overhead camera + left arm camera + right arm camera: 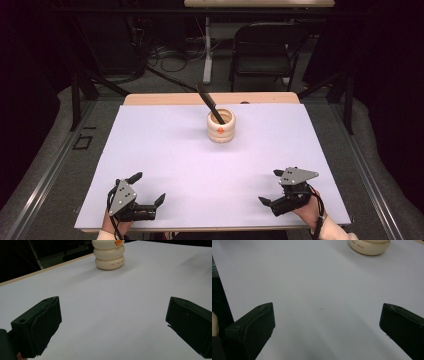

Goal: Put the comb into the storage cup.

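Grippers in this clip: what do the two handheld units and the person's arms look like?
Each is a black two-jaw claw topped by a grey three-cornered plate with small dark holes. The left gripper trails a black cable over the hand; the right gripper has a black cable too. Jaw tips are blocky and matte black. A light sleeve shows at the right wrist.

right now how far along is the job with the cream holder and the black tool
Nothing looks started. The black tool stands tilted inside the cream holder at the far middle of the white table. Nothing is in hand: the left hand-held gripper and right hand-held gripper rest at the near edge, jaws wide open, apart from the holder. All the handling appears still ahead, starting with a reach toward the holder.
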{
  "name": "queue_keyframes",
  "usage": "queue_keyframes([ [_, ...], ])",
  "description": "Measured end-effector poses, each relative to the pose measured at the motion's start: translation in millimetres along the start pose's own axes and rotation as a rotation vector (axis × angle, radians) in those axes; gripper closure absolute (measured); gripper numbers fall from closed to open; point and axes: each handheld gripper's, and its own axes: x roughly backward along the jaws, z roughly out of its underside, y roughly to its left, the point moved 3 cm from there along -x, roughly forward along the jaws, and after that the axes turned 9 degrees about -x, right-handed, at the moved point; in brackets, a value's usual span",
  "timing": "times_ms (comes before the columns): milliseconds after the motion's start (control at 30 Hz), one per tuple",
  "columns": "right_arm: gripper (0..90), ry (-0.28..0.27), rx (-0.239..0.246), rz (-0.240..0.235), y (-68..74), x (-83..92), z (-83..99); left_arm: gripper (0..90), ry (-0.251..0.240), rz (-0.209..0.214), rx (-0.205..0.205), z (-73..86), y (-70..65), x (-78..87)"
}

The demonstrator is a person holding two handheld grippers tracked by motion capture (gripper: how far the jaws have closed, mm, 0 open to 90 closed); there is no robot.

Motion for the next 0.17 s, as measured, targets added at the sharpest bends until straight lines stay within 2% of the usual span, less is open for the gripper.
queue_keyframes([
  [167, 0.0, -0.001, -0.004, -0.007, -0.9, -0.3, 0.2, 0.3, 0.003, -0.002, 0.0, 0.2, 0.1, -0.3],
])
